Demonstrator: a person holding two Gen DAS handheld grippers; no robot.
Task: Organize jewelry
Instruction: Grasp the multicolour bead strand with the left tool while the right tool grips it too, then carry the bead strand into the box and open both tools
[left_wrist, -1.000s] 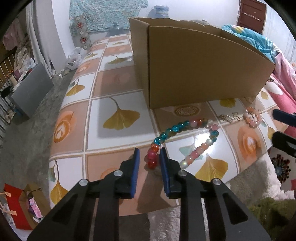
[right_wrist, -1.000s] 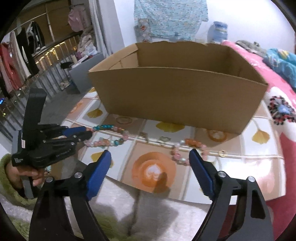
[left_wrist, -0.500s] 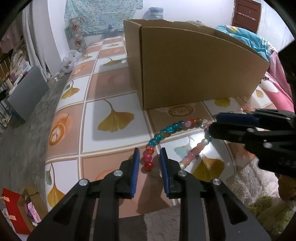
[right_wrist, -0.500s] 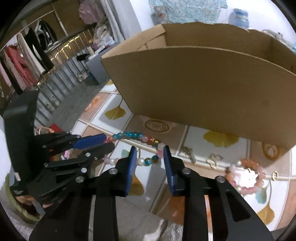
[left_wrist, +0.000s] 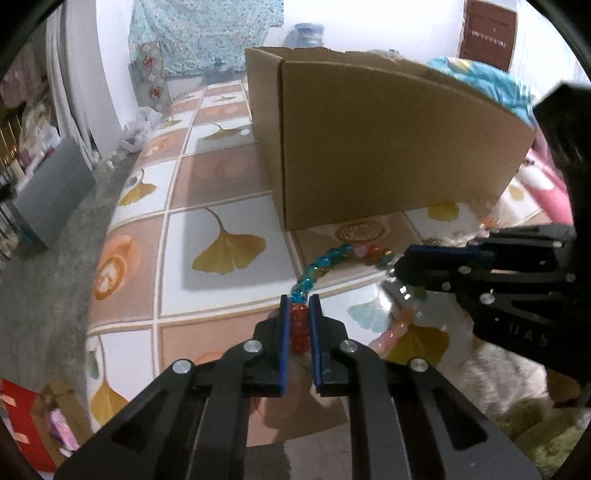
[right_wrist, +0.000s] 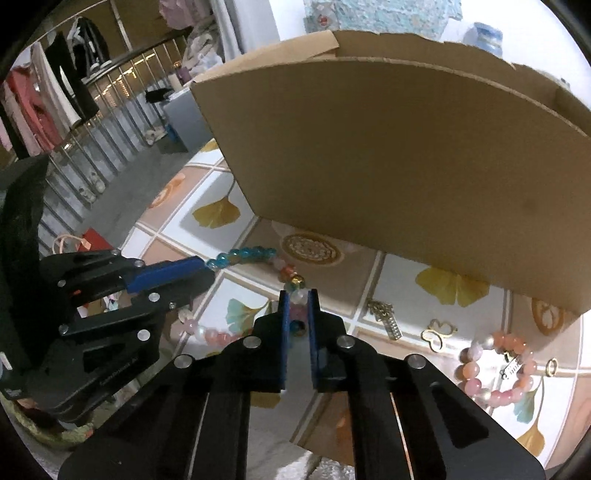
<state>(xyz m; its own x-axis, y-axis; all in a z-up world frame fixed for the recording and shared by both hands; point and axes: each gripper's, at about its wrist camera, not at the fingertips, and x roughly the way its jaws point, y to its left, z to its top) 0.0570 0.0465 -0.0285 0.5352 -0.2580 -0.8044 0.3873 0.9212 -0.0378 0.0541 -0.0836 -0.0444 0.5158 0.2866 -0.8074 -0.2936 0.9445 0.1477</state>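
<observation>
The necklace (left_wrist: 334, 258) is showing teal-blue beads running into red, then pink, orange and pearly white ones. The bracelet (right_wrist: 496, 365) is glowing in peach, pink and pearl. Both grippers, left (left_wrist: 300, 306) and right (right_wrist: 297, 301), are black with blue pads and silver rivets. The table (left_wrist: 229, 206) is wearing a tile print: white and terracotta squares carrying yellow ginkgo leaves, pale teal leaves and orange rosettes. The box (right_wrist: 388, 155) is sitting plain brown. A gold butterfly charm (right_wrist: 439, 334) is glinting on a white tile. A turquoise patterned cloth (left_wrist: 203, 33) is hanging on the white wall.
</observation>
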